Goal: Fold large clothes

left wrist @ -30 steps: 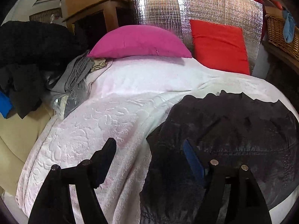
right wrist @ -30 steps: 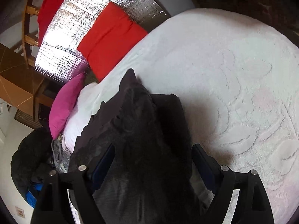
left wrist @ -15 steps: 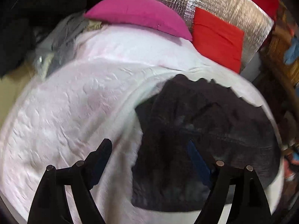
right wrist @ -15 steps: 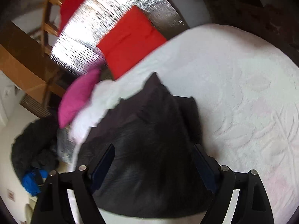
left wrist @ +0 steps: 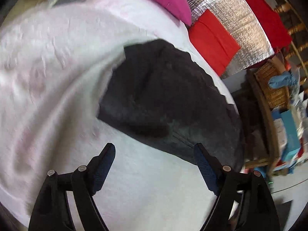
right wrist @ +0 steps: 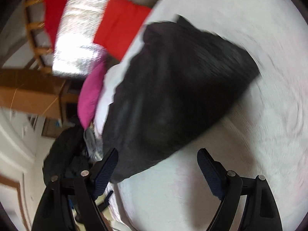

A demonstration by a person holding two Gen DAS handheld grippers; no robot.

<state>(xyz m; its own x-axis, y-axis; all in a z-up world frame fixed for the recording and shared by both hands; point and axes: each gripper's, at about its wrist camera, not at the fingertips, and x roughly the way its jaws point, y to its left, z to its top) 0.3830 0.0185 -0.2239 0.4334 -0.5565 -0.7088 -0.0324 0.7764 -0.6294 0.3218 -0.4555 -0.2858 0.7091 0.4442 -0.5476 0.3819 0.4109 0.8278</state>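
The bed (left wrist: 57, 61), under its pale textured cover, carries the dark garment (left wrist: 163, 96) lying folded and fairly compact toward the side nearest the red cushion (left wrist: 211, 38), with bare cover between its near edge and both pairs of tongs. The left tongs (left wrist: 154, 165) and right tongs (right wrist: 156, 165) both stand wide open with nothing between them. If another fold is wanted, I judge it best to bring each pair low to a near corner, pinch every layer together, then lift and lay both corners over evenly so the edges line up.
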